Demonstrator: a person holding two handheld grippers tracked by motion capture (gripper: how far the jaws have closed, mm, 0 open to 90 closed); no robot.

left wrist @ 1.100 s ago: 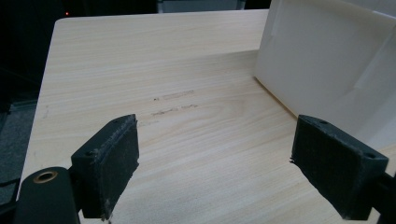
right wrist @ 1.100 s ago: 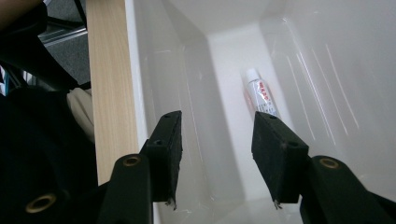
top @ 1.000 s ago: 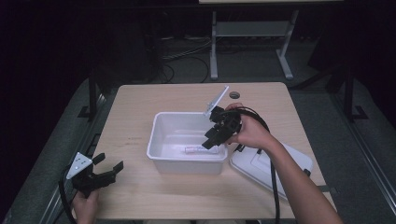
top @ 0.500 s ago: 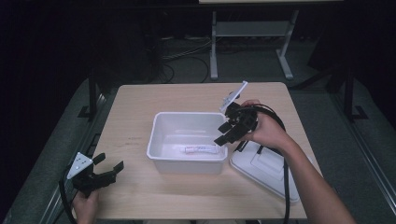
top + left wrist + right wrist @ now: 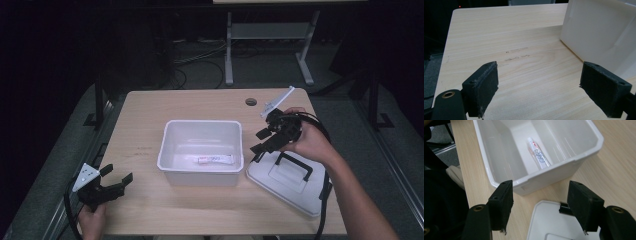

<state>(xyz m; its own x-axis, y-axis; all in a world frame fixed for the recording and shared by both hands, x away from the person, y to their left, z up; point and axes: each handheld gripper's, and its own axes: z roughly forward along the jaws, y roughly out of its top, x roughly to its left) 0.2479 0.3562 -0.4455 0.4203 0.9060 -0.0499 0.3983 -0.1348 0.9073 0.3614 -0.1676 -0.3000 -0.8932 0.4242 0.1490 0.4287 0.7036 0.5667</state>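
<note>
While the white bin [image 5: 201, 150] sits near the middle of the wooden table [image 5: 150, 110], the right gripper [image 5: 262, 141] hovers just off its right wall, over the near corner of the white lid [image 5: 290, 182] that lies flat on the table beside the bin. Its jaws stand apart with nothing between them. In the right gripper view they frame the bin's rim [image 5: 564, 163] and a corner of the lid [image 5: 544, 220], whose black handle shows there as a small piece [image 5: 565, 208] cut off behind the right jaw. In the high view the right hand [image 5: 305, 140] covers part of the handle [image 5: 292, 162] and the gripper's body, and the cable runs down along the forearm.

A tube of paste [image 5: 215, 159] lies on the bin's floor along the near wall; the same tube [image 5: 538, 152] in the right gripper view lies lengthwise, cap end away from the camera. Its print is red and blue, too small to read.

At the table's near left corner the left gripper [image 5: 116, 182] is held low, its jaws also wide apart and empty. The left hand [image 5: 92, 220] is cut off by the bottom edge of the high view. In the left gripper view only one outer wall of the bin [image 5: 599, 32] shows, and faint marks on the wood [image 5: 516, 53] are hard to make out.
</note>
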